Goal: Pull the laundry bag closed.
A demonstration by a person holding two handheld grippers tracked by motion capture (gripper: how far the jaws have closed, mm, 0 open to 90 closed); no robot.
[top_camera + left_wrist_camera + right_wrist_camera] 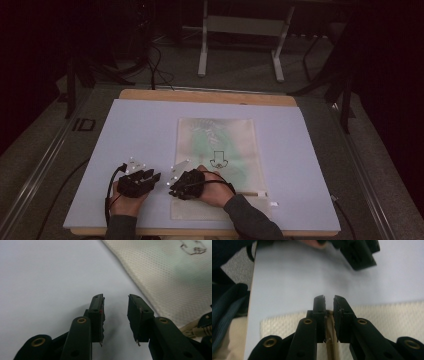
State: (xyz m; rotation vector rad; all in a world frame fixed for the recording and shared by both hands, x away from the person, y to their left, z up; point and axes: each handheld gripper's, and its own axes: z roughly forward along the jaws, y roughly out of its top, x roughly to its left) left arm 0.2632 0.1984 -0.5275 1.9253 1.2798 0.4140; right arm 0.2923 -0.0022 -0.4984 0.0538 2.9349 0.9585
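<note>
Right gripper has its fingers pinched on the zipper strip at the near end of the mesh bag lying flat mid-worktop; left gripper hovers beside it, wide open, empty. Zipping step, I'd guess: next, slide steadily along

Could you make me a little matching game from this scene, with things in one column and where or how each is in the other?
Things:
1. left gripper
2. right gripper
3. textured pouch
4. wooden board

Descriptions:
A. jaws nearly together, at the pouch's near-left edge with its beige strip between them
B. sticks out past the far edge of the white sheet
C. jaws wide apart with nothing between them, over the bare white sheet
D. lies flat, with a small black drawing on it

Pairs: 1-C, 2-A, 3-D, 4-B
</note>
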